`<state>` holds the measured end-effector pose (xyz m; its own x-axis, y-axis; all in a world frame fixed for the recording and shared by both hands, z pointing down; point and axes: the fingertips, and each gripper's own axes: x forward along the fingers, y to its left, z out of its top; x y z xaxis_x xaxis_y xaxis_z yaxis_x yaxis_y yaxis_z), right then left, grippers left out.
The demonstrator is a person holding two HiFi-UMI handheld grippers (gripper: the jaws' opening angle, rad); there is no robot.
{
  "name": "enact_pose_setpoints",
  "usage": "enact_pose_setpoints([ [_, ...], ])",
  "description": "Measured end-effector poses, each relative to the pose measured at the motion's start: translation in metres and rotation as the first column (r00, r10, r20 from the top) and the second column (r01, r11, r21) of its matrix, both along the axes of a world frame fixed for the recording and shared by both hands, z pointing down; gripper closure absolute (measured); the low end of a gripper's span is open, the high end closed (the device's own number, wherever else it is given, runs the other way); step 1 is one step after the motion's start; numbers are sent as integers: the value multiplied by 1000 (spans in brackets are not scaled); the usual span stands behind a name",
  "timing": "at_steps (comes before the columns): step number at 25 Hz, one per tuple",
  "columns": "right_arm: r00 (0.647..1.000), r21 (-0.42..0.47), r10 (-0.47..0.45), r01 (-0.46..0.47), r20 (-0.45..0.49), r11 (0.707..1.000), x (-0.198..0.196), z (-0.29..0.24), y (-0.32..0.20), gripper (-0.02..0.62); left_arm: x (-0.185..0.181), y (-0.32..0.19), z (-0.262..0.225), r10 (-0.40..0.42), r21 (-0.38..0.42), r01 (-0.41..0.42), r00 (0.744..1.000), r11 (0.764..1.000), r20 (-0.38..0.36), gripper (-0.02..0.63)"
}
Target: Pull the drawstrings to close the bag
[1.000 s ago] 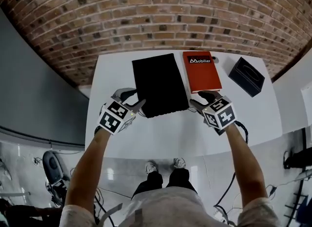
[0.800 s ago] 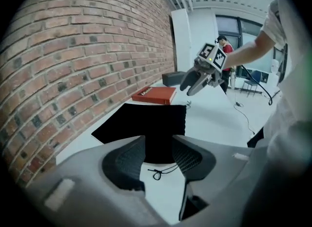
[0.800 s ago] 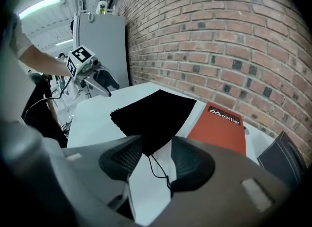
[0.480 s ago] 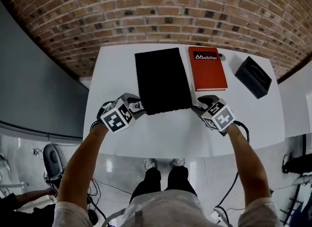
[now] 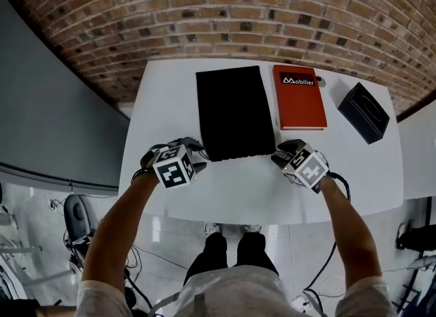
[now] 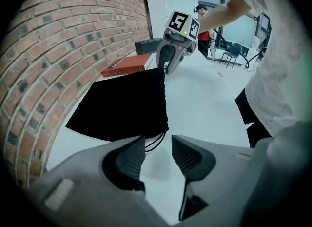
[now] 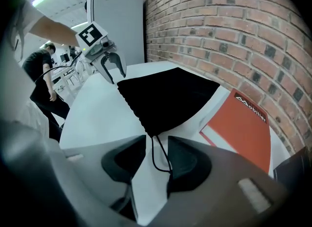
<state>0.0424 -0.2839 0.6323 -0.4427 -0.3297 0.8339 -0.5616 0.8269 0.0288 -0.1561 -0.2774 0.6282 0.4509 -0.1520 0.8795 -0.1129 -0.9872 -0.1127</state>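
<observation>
The black bag (image 5: 235,111) lies flat on the table (image 5: 231,196). At its near corners the left gripper (image 5: 193,149) and right gripper (image 5: 281,152) stand spread, each with a drawstring (image 7: 158,155) loop between its jaws. The right jaws have just been closing. I judge this the grasping step. Next, both must pinch the cords and pull away from the bag.
</observation>
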Motion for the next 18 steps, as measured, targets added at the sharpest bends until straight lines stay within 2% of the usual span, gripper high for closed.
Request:
enact_pose_setpoints([
  [8, 1000, -18, -15, 15, 3, 1000, -6, 8, 2, 459, 3, -1, 10, 87, 7, -88, 994, 996, 72, 434],
  [13, 1000, -24, -12, 12, 4, 1000, -7, 9, 3, 475, 5, -1, 18, 165, 1, -167, 977, 986, 133, 434],
  [18, 1000, -33, -7, 7, 12, 999, -8, 11, 6, 500, 2, 1, 25, 191, -30, -188, 967, 982, 170, 496],
])
